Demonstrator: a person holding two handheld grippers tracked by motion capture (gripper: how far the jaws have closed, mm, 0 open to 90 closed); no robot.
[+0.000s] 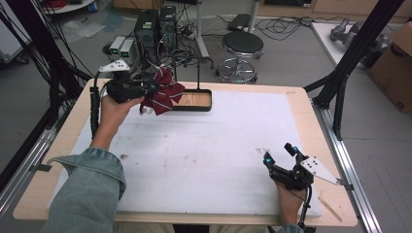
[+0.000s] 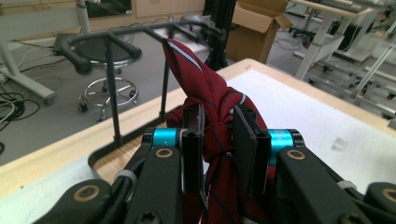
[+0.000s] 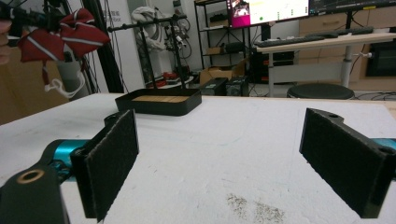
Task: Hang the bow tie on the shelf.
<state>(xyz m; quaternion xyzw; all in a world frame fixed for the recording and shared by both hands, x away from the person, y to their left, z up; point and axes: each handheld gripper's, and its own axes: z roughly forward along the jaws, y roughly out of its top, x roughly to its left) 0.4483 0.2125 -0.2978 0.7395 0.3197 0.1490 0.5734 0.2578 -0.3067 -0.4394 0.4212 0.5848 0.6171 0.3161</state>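
- The left hand-held gripper [image 1: 145,90] is raised above the far left corner of the desk [image 1: 204,160], carrying a dark red striped bow tie [image 1: 163,96] clear of the surface.
- In the left gripper view its two jaws are clamped narrowly on the knot at the middle of the bow tie [image 2: 215,135], so the loops fan out free on either side; that central hold looks chosen to keep the bow's shape.
- Just beyond the bow stands a black rack [image 2: 140,51] with a bar across two posts, rising from a black tray with a wooden floor [image 1: 210,101]. The bow hangs close beside this bar, which suggests, as a guess, that it is meant to be hung there or was just lifted off.
- A white cord [image 3: 58,87] dangles below the bow tie in the right gripper view.
- The right hand-held gripper [image 1: 281,154] rests low at the near right of the desk, well apart from the rack, jaws spread wide and holding nothing, apparently waiting.
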